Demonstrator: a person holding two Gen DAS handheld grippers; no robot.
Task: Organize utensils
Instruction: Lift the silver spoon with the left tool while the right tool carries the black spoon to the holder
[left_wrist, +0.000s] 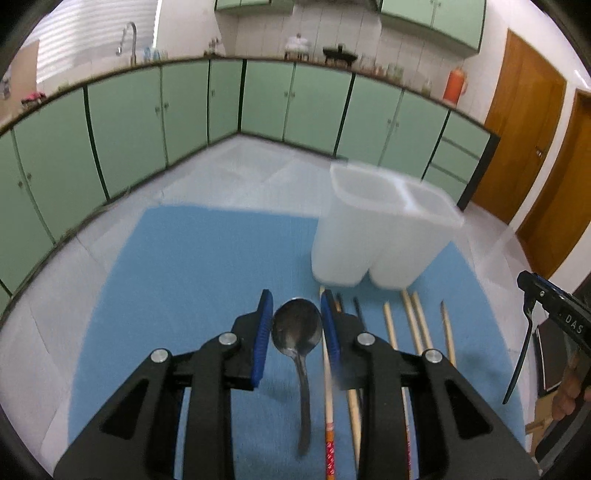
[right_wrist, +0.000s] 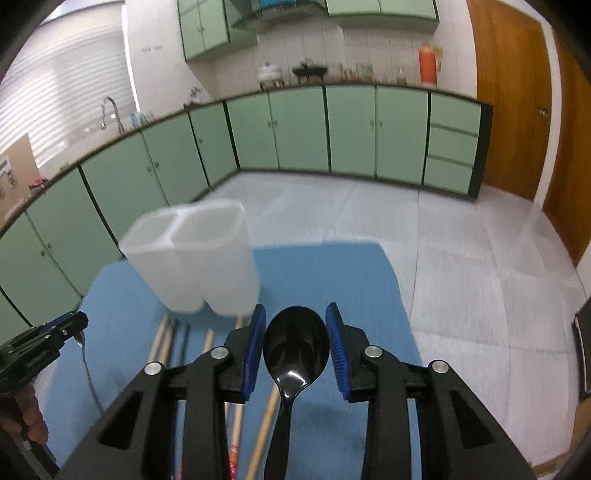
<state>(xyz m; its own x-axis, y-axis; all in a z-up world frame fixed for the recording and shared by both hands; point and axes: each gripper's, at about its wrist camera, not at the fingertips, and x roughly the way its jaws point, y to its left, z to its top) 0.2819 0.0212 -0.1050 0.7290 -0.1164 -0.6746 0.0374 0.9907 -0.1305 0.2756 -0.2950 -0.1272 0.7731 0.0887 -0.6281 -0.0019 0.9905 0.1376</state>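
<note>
My left gripper (left_wrist: 296, 295) is shut on the bowl of a metal spoon (left_wrist: 296, 328). Its handle hangs back toward the camera, above the blue mat (left_wrist: 192, 266). My right gripper (right_wrist: 295, 308) is shut on the bowl of a black plastic spoon (right_wrist: 295, 347), also clear of the mat. A white two-compartment holder (left_wrist: 380, 236) (right_wrist: 195, 266) stands upright on the mat beyond both grippers, to the right in the left wrist view and to the left in the right wrist view. Several wooden chopsticks (left_wrist: 413, 321) (right_wrist: 162, 339) lie in front of it.
The mat lies on a pale tiled floor (right_wrist: 461, 258). Green cabinets (left_wrist: 129, 122) run along the far side and wooden doors (left_wrist: 524, 140) stand at the right. A hand (right_wrist: 33, 421) holds the left gripper at the right wrist view's left edge.
</note>
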